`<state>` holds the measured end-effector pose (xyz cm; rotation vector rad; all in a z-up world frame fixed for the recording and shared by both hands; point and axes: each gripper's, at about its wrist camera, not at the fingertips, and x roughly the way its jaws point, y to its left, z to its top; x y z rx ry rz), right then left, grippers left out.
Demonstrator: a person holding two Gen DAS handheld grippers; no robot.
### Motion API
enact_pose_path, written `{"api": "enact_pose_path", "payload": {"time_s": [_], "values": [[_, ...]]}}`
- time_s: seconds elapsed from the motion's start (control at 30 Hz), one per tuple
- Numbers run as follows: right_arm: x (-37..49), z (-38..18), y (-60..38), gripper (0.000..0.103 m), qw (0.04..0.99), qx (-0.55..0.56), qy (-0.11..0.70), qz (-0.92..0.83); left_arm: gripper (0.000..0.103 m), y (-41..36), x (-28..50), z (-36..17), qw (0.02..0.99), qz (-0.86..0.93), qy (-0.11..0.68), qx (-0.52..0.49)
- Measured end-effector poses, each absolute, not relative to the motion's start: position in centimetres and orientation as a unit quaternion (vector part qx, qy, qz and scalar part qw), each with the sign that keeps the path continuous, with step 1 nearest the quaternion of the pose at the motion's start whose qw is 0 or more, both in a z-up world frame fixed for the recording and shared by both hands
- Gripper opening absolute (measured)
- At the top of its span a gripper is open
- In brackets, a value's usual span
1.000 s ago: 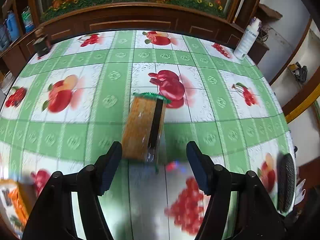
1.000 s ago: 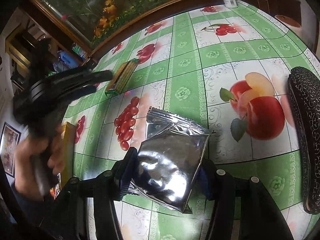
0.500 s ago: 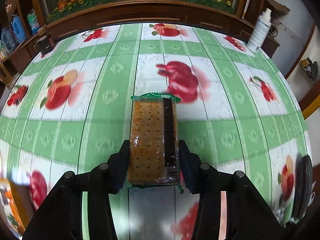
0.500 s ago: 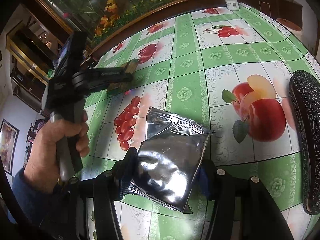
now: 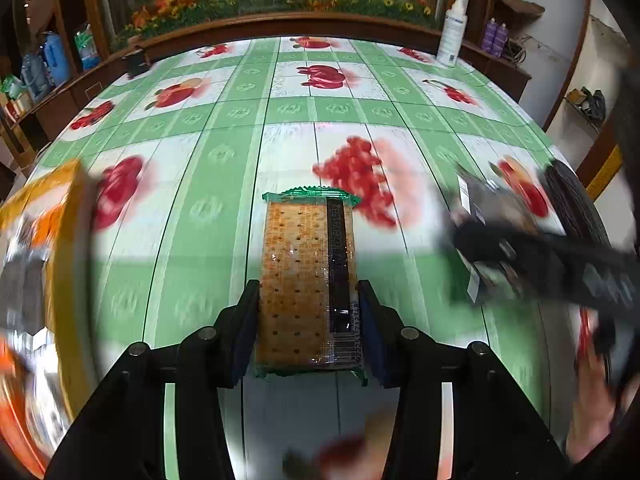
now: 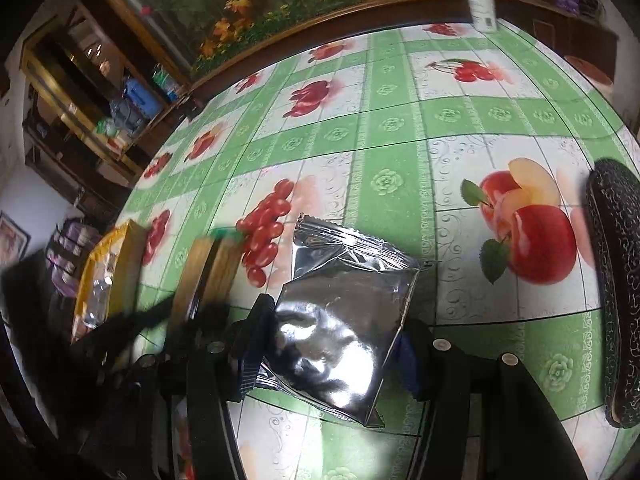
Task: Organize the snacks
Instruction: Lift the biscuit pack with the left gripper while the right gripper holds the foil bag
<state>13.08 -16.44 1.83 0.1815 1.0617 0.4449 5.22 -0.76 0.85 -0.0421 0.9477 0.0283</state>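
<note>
Here, nearest of all, the left gripper (image 5: 308, 316) has its pads pressed on the sides of the cracker pack (image 5: 306, 280), a long flat packet in clear, green-edged wrap whose long axis runs straight out from the jaws. The right gripper (image 6: 328, 354), half open, clamps a crinkled silver foil pouch (image 6: 340, 320) just above the glossy fruit-print bench (image 6: 400, 128). Farther left of the cracker pack, near the bench edge, sits the yellow box (image 6: 120, 264) with packets already inside, so I would judge the left hand nearer to it and the pack likely bound there.
</note>
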Motion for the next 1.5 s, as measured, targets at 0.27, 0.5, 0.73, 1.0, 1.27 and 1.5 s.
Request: {"api": "enact_pose_path", "payload": {"time_s": [0.27, 0.5, 0.73, 1.0, 1.27, 1.5], "values": [[11.4, 1.7, -12.8, 0.057, 0.857, -0.038, 0.471, 0.205, 0.047, -0.4, 4.2, 0.6, 0.902, 0.004, 0.431, -0.035], [11.0, 1.6, -11.9, 0.058, 0.861, -0.081, 0.465, 0.191, 0.054, -0.4, 4.3, 0.6, 0.904, -0.004, 0.426, -0.04], [10.8, 1.7, -12.3, 0.057, 0.863, -0.081, 0.462, 0.184, 0.044, 0.0, 3.9, 0.8, 0.908, -0.007, 0.415, -0.053], [10.8, 2.6, -13.0, 0.057, 0.873, -0.05, 0.448, 0.185, 0.044, -0.3, 3.1, 1.8, 0.924, 0.012, 0.38, -0.026], [10.7, 3.1, -13.0, 0.057, 0.876, -0.042, 0.441, 0.189, 0.044, -0.1, 2.8, 2.2, 0.929, 0.02, 0.369, -0.019], [10.7, 3.2, -13.1, 0.057, 0.877, -0.039, 0.44, 0.19, 0.044, -0.1, 2.8, 2.3, 0.93, 0.025, 0.366, -0.017]]}}
